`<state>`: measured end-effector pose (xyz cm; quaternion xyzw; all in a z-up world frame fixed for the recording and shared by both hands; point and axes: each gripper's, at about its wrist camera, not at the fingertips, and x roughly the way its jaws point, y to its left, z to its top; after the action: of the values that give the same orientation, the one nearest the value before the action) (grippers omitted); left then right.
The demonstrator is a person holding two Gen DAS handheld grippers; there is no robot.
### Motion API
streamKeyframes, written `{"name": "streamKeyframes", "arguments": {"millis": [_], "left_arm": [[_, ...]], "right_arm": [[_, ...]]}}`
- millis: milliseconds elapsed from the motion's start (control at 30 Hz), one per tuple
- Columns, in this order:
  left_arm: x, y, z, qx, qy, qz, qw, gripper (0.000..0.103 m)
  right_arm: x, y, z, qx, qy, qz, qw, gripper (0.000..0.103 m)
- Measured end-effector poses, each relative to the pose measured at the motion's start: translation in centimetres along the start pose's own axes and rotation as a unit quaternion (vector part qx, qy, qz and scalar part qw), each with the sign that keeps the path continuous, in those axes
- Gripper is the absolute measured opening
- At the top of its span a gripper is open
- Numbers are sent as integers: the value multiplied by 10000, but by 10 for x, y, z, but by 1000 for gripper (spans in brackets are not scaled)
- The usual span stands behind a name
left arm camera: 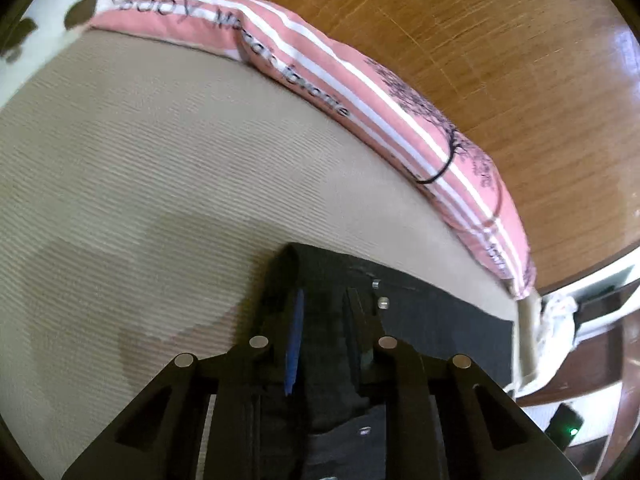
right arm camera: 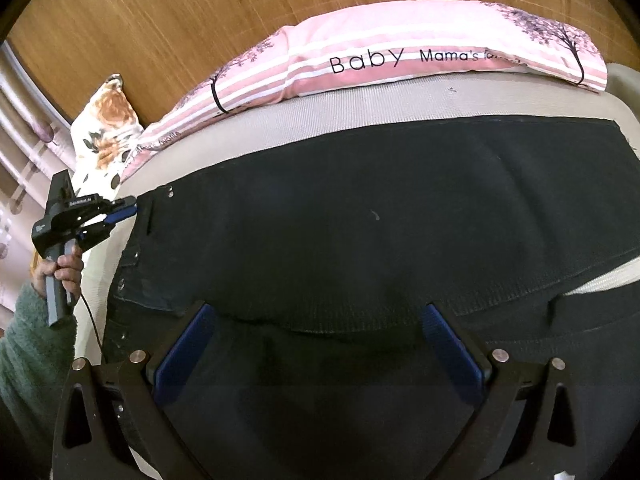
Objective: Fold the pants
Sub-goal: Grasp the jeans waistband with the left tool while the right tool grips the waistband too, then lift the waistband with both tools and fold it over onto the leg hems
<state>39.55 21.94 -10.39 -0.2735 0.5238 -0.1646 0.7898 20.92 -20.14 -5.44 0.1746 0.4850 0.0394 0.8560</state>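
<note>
Beige bed (right arm camera: 360, 108) carries your black pants (right arm camera: 360, 240), spread flat below the pink pillow (right arm camera: 400, 48). Your right tongs (right arm camera: 320, 344) hover over them, blue pads well apart. Your left tongs (left arm camera: 326, 332) are clamped on the waistband corner.

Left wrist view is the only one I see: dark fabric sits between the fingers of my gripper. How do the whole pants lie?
Observer: The pants lie spread across the beige bed. The left gripper pinches the waistband corner on the pillow side.
Operator: And the other gripper?
Observer: The right gripper hangs over the near part of the pants, wide open, holding nothing.
</note>
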Motion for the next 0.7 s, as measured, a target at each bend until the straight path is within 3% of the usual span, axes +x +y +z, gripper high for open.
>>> {"name": "streamKeyframes", "arguments": {"millis": [233,467,700], "left_arm": [[14,18,1,-440,132,-360,9983,21],[17,-4,4,-278,227,-727,9967,21],[38,-1,11,-408,432,-566,9966,21]], "right_arm": [[13,1,1,94,88,24,9999,103],[13,0,1,85,61,1,9999,103],[16,-1,-2,129,112,54,9998,103]]}}
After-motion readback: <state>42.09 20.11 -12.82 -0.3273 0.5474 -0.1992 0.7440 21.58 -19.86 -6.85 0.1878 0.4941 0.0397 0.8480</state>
